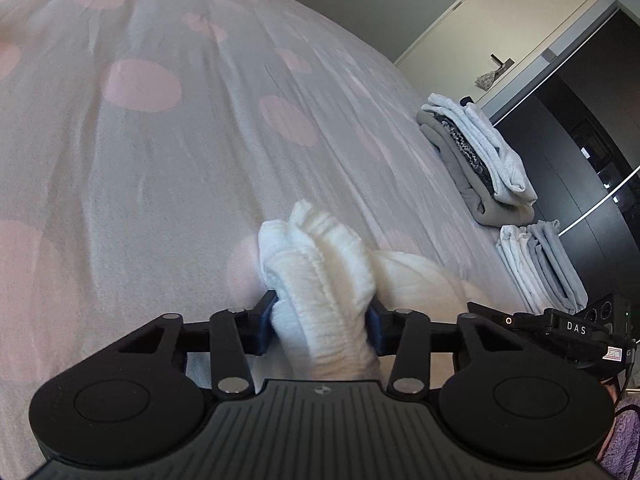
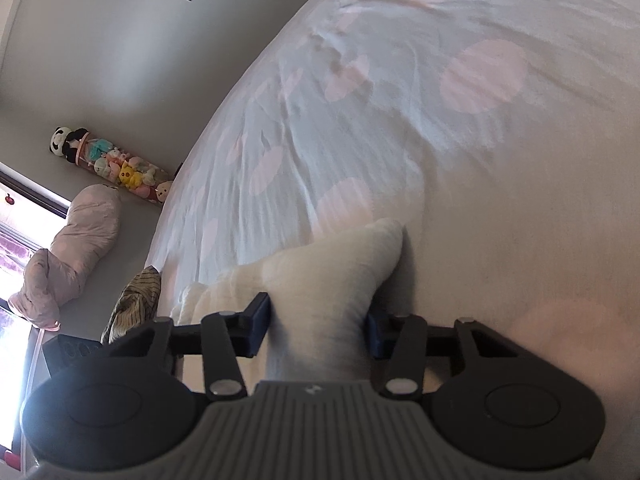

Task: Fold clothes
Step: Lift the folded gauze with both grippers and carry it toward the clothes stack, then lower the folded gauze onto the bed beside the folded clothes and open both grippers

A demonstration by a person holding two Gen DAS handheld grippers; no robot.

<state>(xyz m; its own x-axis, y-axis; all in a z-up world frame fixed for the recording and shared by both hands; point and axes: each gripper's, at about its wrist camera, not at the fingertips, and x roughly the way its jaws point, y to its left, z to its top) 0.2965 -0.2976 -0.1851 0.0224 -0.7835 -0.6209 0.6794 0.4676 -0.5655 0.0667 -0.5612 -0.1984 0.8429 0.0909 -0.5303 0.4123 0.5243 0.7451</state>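
A white garment (image 1: 320,264) with a ribbed, gathered edge is bunched over the bed. My left gripper (image 1: 322,326) is shut on its ribbed end. My right gripper (image 2: 318,326) is shut on another end of the same white garment (image 2: 332,268), which sticks out past the fingers as a smooth point. The cloth runs between the two grippers, just above the pale bedspread with pink dots (image 1: 160,140). The other gripper's black body (image 1: 560,326) shows at the right edge of the left wrist view.
Two stacks of folded clothes lie near the bed's edge: a grey and white one (image 1: 480,160) and a white and grey one (image 1: 540,264). A dark wardrobe (image 1: 580,140) stands behind. A striped garment (image 2: 136,300), a pink bundle (image 2: 68,248) and plush toys (image 2: 116,164) lie beside the bed.
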